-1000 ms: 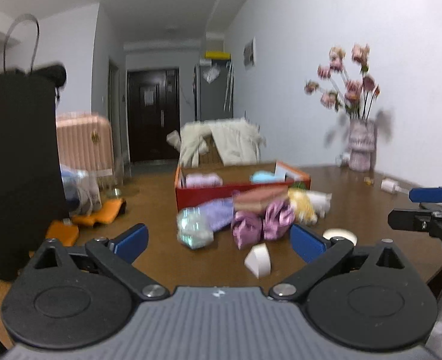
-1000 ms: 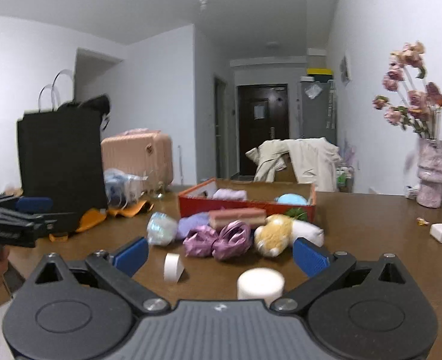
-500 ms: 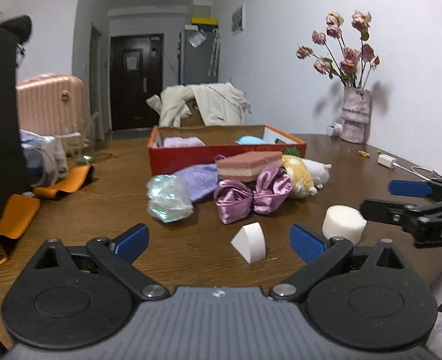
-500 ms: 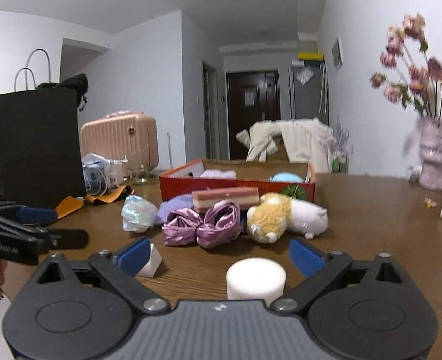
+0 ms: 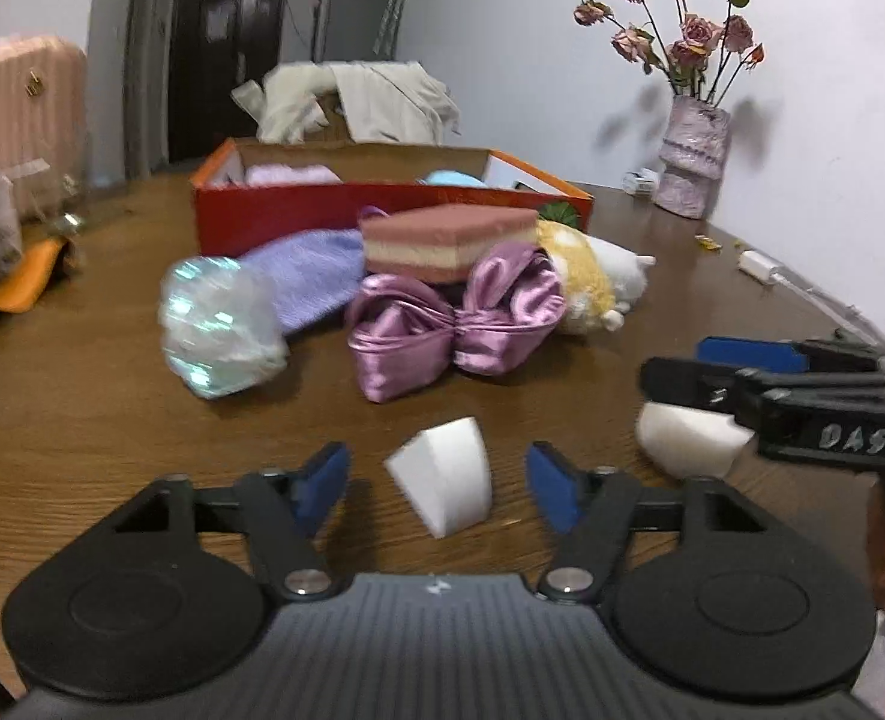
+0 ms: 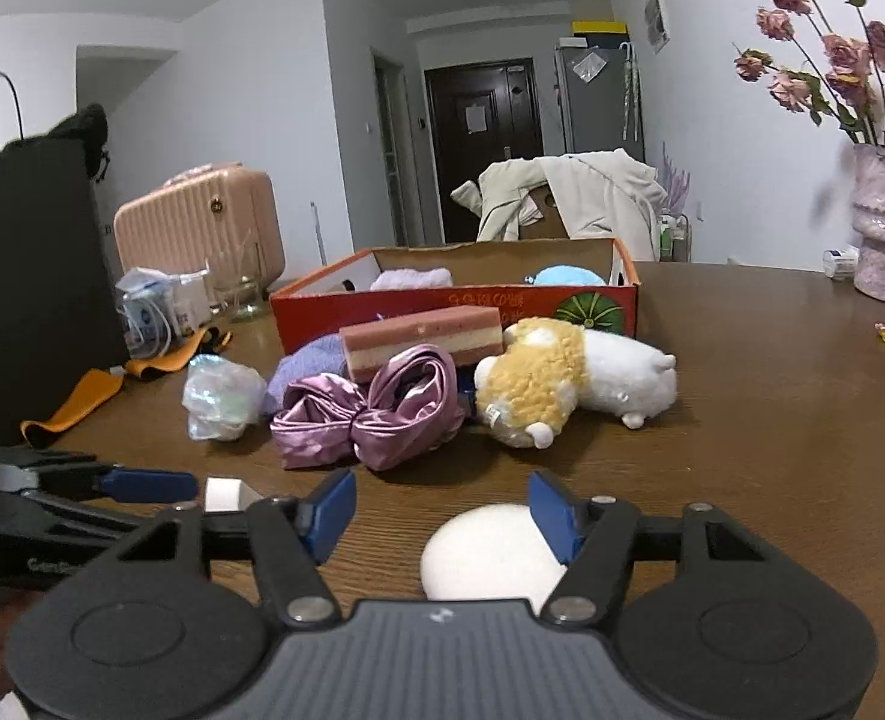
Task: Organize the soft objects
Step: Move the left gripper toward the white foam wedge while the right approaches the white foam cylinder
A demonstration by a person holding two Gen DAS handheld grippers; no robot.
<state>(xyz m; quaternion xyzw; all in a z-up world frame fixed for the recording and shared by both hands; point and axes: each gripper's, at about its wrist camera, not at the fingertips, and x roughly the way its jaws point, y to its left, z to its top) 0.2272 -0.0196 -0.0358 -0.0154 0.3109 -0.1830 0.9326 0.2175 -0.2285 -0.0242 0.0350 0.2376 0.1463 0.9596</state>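
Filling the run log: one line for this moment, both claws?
left claw: closing around white wedge sponge, no contact | right claw: closing around round white sponge | red box: behind pile

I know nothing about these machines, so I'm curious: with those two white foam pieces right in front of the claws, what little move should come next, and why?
Probably finish the squeeze. The left gripper is closing with the white foam wedge between its pads, gaps showing on both sides. The right gripper is closing around the round white sponge, with a gap at the left pad. Both pieces sit on the table, so lifting only makes sense once they are pinched.
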